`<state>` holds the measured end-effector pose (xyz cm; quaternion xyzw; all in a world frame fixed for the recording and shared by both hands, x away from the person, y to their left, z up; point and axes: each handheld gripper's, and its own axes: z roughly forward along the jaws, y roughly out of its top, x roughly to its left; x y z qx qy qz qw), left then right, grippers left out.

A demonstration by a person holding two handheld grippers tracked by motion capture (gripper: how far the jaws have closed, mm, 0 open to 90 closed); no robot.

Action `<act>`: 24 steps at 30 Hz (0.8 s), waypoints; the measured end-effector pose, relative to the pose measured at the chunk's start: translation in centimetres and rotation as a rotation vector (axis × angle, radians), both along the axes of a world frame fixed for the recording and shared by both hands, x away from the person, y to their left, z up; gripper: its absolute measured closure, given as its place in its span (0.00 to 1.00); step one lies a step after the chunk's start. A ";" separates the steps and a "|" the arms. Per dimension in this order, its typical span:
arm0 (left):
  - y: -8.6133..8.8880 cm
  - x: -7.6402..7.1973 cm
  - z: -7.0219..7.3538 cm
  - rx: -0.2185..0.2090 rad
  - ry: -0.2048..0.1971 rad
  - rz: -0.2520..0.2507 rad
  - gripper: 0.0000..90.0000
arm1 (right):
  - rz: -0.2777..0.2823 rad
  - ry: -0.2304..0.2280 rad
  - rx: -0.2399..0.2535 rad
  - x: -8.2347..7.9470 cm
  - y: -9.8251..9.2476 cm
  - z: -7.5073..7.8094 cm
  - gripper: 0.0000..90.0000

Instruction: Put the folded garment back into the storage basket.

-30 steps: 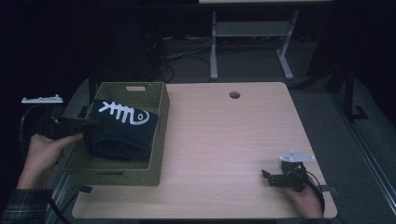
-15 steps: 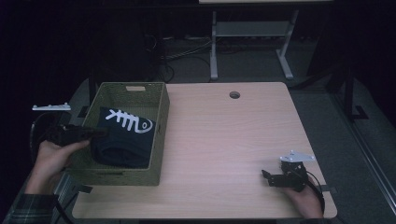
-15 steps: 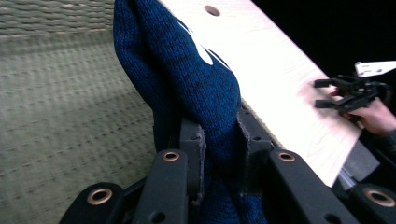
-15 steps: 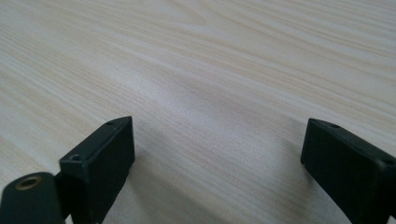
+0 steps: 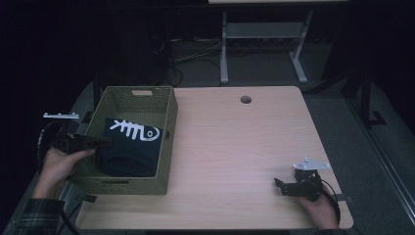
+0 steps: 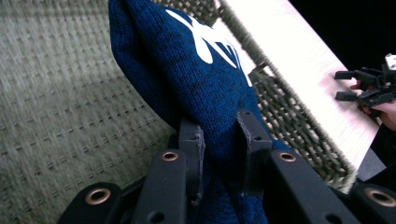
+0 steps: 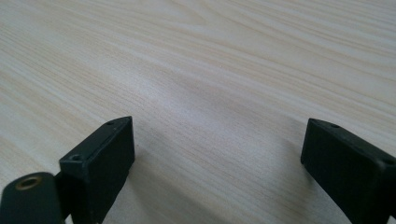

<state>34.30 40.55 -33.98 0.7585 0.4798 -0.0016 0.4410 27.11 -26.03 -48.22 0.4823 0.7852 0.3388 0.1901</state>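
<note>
left tool (image 6: 219,140) clenched on navy sweater (image 5: 129,147) inside woven basket (image 5: 166,147); right tool (image 5: 293,186) released, far rt of basket on desk (image 5: 235,147).

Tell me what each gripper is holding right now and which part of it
The left gripper is shut on the folded blue sweater, pinching a fold at its near edge inside the woven basket. The right gripper holds nothing; its jaws stand open over the table.
</note>
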 end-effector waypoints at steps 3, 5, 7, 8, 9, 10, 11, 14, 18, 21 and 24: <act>0.3 0.4 -0.5 0.015 0.019 0.002 0.83 | 0.000 0.000 0.000 0.0 0.0 0.0 0.11; 0.4 0.6 -0.8 0.023 0.028 0.009 0.83 | 0.000 0.000 0.000 0.0 0.0 0.0 0.11; 0.4 0.8 -1.0 0.037 0.036 0.014 0.82 | 0.000 0.000 0.000 0.0 0.0 0.0 0.11; 0.5 0.8 -1.1 0.048 0.037 0.015 0.82 | 0.000 0.000 0.000 0.0 0.0 0.0 0.11; 0.5 0.9 -1.2 0.058 0.037 0.022 0.82 | 0.000 0.000 0.000 0.0 0.0 0.0 0.11; 0.5 0.9 -1.2 0.070 0.039 0.027 0.81 | 0.000 0.000 0.000 0.0 0.0 0.0 0.11; 0.5 1.0 -1.2 0.085 0.039 0.029 0.80 | 0.000 0.000 0.000 0.0 0.0 0.0 0.11; 0.4 1.1 -1.3 0.134 0.033 0.040 0.79 | 0.000 0.000 0.000 0.0 0.0 0.0 0.11; 0.3 1.3 -1.4 0.184 0.034 0.053 0.76 | 0.000 0.000 0.000 0.0 0.0 0.0 0.11; 0.0 1.4 -1.4 0.223 0.035 0.056 0.71 | 0.000 0.000 0.000 0.0 0.0 0.0 0.11; -0.1 1.4 -1.4 0.267 0.032 0.071 0.61 | 0.000 0.000 0.000 0.0 0.0 0.0 0.11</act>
